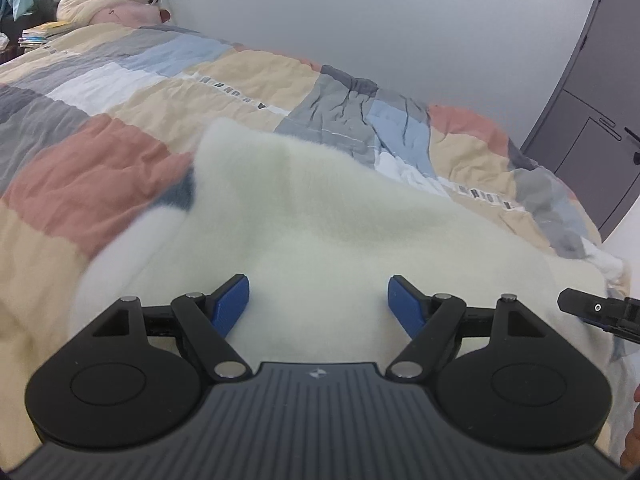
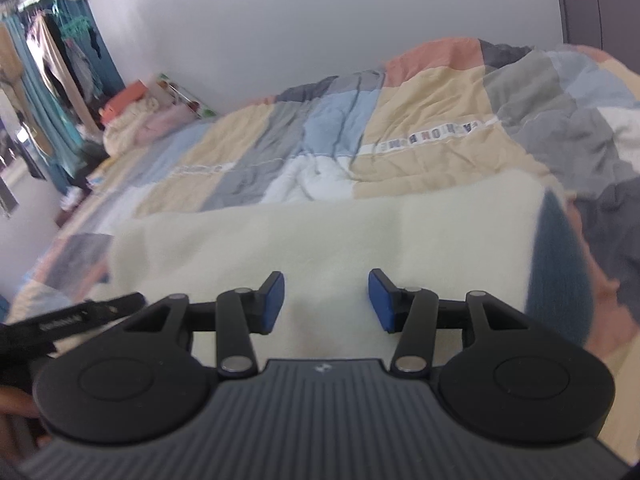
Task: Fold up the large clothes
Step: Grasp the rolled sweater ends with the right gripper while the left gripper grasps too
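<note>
A large cream fleece garment (image 1: 320,216) lies on the patchwork bedspread (image 1: 100,168); it also shows in the right wrist view (image 2: 320,232), with a dark blue part (image 2: 560,272) at its right end and a small dark blue patch (image 1: 180,196) at the left. My left gripper (image 1: 319,300) is open just above the cream cloth, holding nothing. My right gripper (image 2: 326,300) is open over the same cloth, empty. The right gripper's tip (image 1: 592,308) shows at the right edge of the left wrist view; the left gripper's side (image 2: 80,316) shows at the left of the right wrist view.
The bed runs along a grey wall (image 1: 360,20). A pile of bedding and soft toys (image 1: 104,0) sits at the bed's far end. A dark grey door (image 1: 600,100) stands at the right. Hanging clothes and a teal curtain (image 2: 52,92) are at the far left.
</note>
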The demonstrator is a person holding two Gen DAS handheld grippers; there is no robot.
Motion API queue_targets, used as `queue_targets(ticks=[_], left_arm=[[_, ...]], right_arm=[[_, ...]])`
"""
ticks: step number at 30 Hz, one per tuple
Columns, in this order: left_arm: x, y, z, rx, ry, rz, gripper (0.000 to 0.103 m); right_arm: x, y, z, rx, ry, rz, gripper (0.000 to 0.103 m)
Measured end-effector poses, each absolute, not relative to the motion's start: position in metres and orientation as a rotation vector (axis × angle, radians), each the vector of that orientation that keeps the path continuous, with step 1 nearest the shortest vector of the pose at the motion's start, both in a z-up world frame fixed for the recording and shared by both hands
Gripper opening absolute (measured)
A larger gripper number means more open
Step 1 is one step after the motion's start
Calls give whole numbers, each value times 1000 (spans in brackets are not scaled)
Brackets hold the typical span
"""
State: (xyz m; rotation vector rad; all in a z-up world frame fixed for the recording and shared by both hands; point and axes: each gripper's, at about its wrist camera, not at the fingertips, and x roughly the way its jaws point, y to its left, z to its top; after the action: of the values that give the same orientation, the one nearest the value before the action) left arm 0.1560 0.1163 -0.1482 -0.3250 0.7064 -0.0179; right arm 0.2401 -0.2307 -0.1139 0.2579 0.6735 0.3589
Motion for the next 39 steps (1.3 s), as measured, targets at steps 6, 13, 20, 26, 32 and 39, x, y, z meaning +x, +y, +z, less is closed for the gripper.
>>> queue_targets(ticks=[6, 13, 20, 26, 32, 39], left_arm=[[134, 109, -142, -338, 710, -11, 80], [112, 103, -151, -389, 760, -7, 84], [112, 105, -160, -425, 804, -2, 88], [117, 109, -170, -501, 863, -9, 91], [126, 122, -189, -617, 904, -5, 96], [132, 127, -197, -695, 918, -16, 97]], right_arm=[[216, -235, -122, 474, 747, 456, 65], [201, -223, -157, 657, 883, 521, 80], [211, -233, -172, 826, 930, 479, 88], [217, -244, -190, 958, 963, 415, 88], [224, -257, -200, 1042, 943, 342, 88], [226, -282, -209, 1160, 903, 220, 88]])
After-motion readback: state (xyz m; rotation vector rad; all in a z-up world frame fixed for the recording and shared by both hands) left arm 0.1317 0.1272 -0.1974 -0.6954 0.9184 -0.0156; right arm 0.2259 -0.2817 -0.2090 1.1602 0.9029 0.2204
